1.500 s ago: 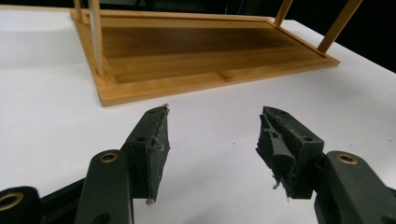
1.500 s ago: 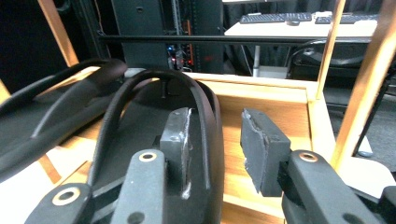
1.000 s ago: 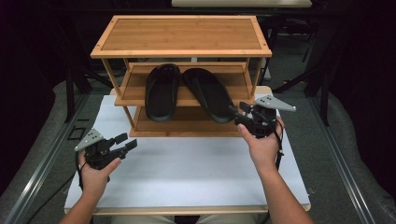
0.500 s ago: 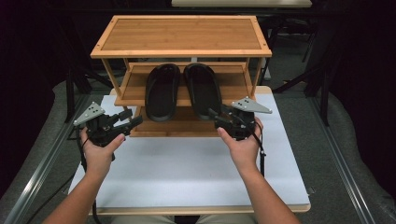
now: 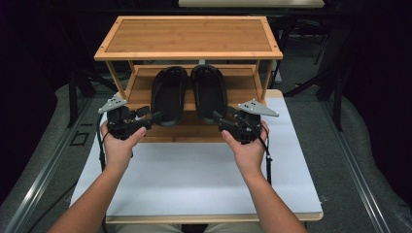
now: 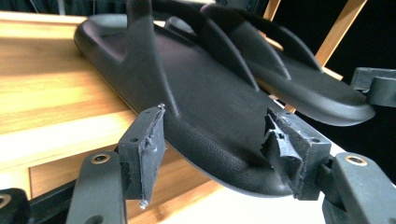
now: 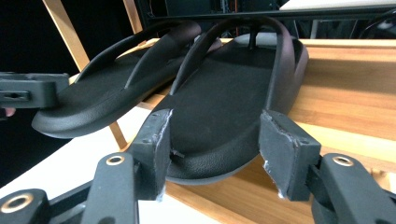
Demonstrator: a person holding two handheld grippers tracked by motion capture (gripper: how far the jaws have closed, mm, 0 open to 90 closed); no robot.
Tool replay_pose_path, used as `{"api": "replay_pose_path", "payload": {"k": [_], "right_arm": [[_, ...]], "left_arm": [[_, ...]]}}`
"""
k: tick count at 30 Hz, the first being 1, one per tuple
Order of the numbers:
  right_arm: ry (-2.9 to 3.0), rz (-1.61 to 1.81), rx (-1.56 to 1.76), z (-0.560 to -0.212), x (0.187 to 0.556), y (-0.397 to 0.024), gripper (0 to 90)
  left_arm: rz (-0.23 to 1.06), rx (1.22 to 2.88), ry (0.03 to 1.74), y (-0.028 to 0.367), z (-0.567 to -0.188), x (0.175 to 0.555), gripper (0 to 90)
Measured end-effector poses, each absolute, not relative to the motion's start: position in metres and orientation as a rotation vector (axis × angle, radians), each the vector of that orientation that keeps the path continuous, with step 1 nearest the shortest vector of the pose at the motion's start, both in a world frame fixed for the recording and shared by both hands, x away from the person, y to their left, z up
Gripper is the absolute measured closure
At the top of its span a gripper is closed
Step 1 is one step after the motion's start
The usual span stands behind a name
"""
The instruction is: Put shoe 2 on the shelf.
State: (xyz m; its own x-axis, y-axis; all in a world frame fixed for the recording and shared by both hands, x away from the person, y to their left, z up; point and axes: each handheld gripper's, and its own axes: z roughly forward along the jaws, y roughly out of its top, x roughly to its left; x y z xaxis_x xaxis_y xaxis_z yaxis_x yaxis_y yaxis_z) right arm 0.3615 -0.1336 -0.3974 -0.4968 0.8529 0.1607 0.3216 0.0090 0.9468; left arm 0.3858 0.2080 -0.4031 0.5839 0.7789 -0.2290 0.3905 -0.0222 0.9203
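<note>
Two black flip-flops lie side by side on the middle shelf (image 5: 141, 87) of a bamboo shoe rack, heels toward me. The left sandal's (image 5: 169, 92) heel (image 6: 201, 79) sits between the jaws of my left gripper (image 5: 154, 115) (image 6: 215, 158). These jaws have just been opening and stand wide, with the pads off the sole's edge. The right sandal's (image 5: 209, 90) heel (image 7: 224, 102) lies between the jaws of my right gripper (image 5: 216, 116) (image 7: 215, 149). These have also just been opening, with a gap at each pad.
The rack's top shelf (image 5: 189, 36) overhangs the sandals. The rack stands at the far edge of a white board (image 5: 194, 174) on the table. Dark floor and rails lie to both sides.
The left hand rose and moved right, up to the left sandal's heel. The right hand swung left and the right sandal went from askew to straight. Both grippers' jaws look wider.
</note>
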Motion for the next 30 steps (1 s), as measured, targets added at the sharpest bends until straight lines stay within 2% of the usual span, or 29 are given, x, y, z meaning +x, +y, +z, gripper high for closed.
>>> {"api": "replay_pose_path", "payload": {"k": [17,30], "right_arm": [[1.824,1.523,1.178,-0.403,0.364,-0.113,44.9],[1.831,1.511,1.184,-0.403,0.382,-0.112,46.2]], "left_arm": [[0.417,1.669,0.981,0.195,-0.403,0.405,39.8],[0.418,1.652,0.994,0.187,-0.405,0.418,39.7]]}}
